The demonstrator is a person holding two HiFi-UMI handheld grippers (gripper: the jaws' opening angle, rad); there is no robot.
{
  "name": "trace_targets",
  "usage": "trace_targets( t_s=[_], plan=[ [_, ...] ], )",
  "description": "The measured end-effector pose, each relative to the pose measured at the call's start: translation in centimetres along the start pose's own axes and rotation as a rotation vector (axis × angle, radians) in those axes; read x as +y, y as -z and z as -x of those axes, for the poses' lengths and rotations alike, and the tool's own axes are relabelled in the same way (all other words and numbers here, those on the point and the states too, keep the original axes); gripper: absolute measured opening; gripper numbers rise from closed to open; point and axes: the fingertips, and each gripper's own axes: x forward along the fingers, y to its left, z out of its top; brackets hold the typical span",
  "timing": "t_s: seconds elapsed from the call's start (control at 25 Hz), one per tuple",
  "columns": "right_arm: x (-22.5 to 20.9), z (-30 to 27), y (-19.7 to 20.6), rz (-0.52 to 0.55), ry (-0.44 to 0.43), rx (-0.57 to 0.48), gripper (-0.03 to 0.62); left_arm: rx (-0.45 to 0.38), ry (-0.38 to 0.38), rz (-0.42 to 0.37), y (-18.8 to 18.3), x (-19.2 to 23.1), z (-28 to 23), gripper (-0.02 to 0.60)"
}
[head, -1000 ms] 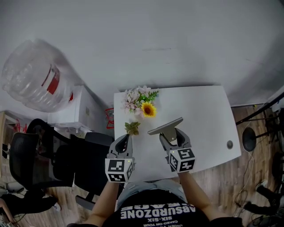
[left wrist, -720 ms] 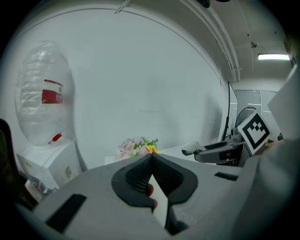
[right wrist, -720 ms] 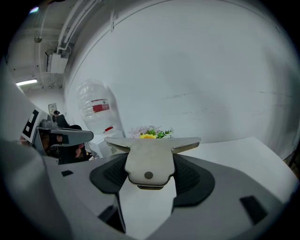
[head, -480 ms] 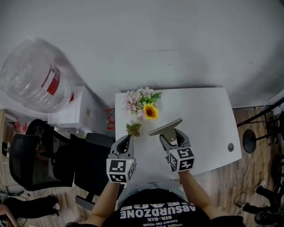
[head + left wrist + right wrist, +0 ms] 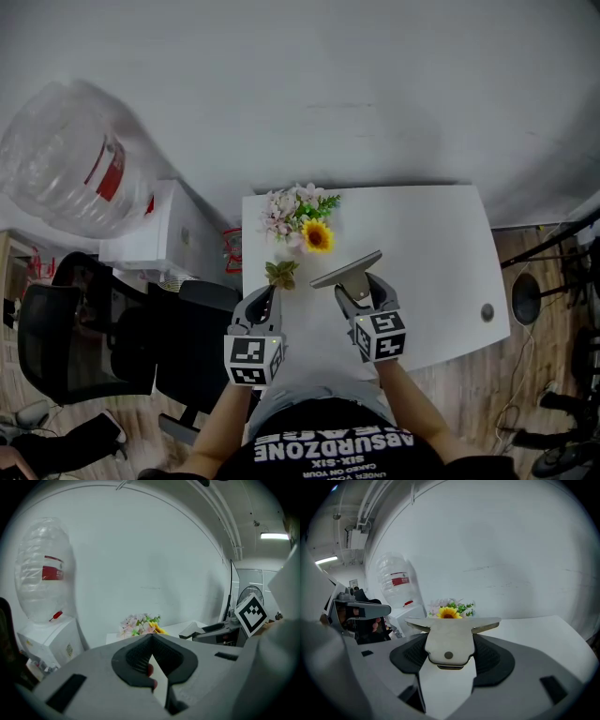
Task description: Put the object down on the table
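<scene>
Hovering over the counter: T-shaped metal tool is clamped in the right tongs.
Crossbar is held crosswise to the tongs, with bare counter below it; left tongs are shut on nothing.

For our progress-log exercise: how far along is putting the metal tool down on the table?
Done: nothing yet shows as finished. In hand: the right gripper is shut on the T-shaped metal tool, held over the white table. To do: lower it onto the table and open the jaws. The left gripper is shut on nothing.
</scene>
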Motion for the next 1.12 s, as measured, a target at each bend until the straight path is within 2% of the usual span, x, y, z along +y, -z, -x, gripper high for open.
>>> trace_targets(
  t_s=[1.12],
  plan=[
    [-0.6,-1.6,3.2,0.002,-0.006,0.079,0.284,0.019,-0.009,0.005,1.0,0.3,-0.3,0.003]
  ],
)
